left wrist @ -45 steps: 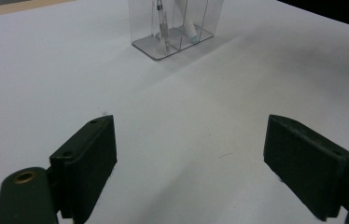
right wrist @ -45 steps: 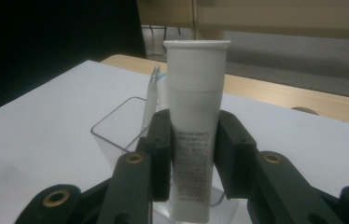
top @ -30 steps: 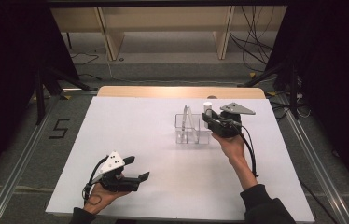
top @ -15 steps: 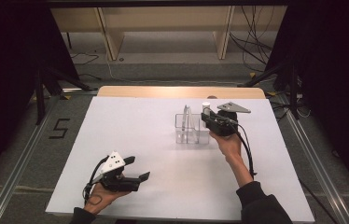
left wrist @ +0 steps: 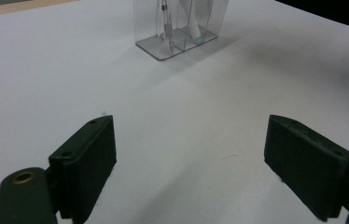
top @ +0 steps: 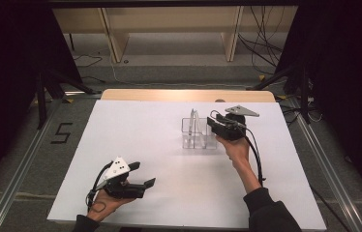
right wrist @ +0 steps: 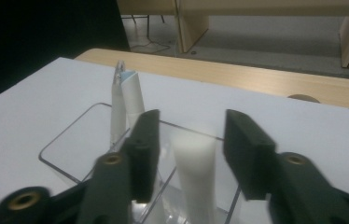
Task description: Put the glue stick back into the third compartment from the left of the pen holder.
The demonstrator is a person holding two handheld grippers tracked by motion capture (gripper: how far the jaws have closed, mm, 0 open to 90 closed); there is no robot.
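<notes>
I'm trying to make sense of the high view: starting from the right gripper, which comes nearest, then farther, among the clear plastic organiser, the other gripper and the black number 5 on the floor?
From the right gripper:
1. Clear plastic compartment organiser, directly beside its jaws.
2. Left gripper, at the table's near-left.
3. Black number 5, marked on the floor left of the table.

Clear glossy plastic on the organizer (top: 196, 135), a smooth white matt tube (right wrist: 195, 177) standing in it, matt black plastic on the right gripper (right wrist: 189, 154) with brass-look rivets, all over a smooth matt white table (top: 135, 140) edged in pale wood.
</notes>
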